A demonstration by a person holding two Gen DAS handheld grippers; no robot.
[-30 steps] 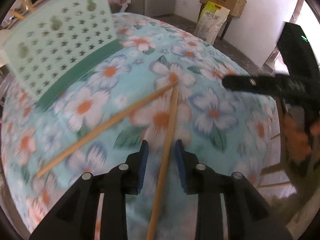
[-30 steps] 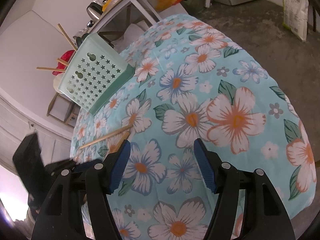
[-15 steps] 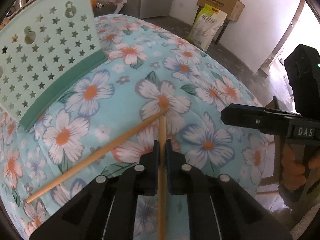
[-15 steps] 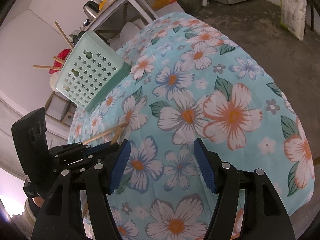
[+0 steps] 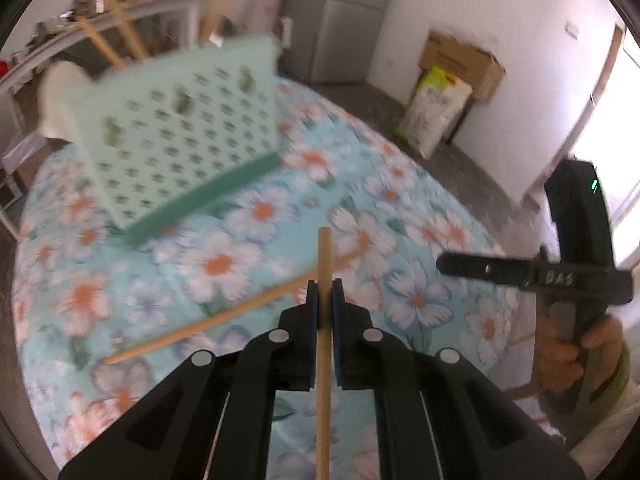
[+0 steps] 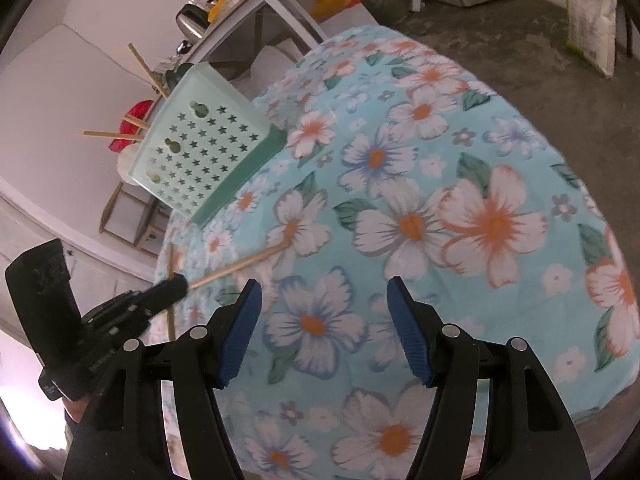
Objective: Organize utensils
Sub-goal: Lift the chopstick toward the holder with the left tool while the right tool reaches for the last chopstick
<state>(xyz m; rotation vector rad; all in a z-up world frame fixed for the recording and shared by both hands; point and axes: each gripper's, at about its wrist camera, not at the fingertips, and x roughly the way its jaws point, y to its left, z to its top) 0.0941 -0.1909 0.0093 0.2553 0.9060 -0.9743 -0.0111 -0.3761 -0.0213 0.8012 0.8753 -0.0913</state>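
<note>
the left gripper [image 5: 325, 300] has its jaws clenched on a wooden chopstick [image 5: 324, 264], pinching it a little below its blunt top end. the stick runs straight between the blue pads, its upper tip poking out past them and its long lower part trailing back under the gripper body. from the right wrist view that same gripper [image 6: 176, 285] sits at the left edge of the bench with the thin stick [image 6: 171, 280] standing nearly upright through its tip, clear of the cloth at the top.

a second chopstick [image 5: 224, 316] lies flat on the flowered tablecloth [image 5: 224, 264], slanting from lower left up toward the held one and passing behind it; in the right wrist view it [image 6: 240, 266] lies just beyond the left gripper's tip.

the right gripper [image 6: 325, 328] hangs over the cloth [image 6: 460, 216] with its jaws released and wide, nothing between the blue pads but printed flowers. in the left wrist view it [image 5: 448, 262] shows at the right side, gripped by a hand [image 5: 576, 354].

farther back on the bench stands a mint green utensil holder [image 5: 180, 148] with star-shaped holes and a darker green base, tilted in the fisheye and blurred. in the right wrist view the holder [image 6: 204, 152] is sharper, and several chopsticks [image 6: 146, 68] stick out of its top at different angles. it is well apart from both loose sticks.
</note>
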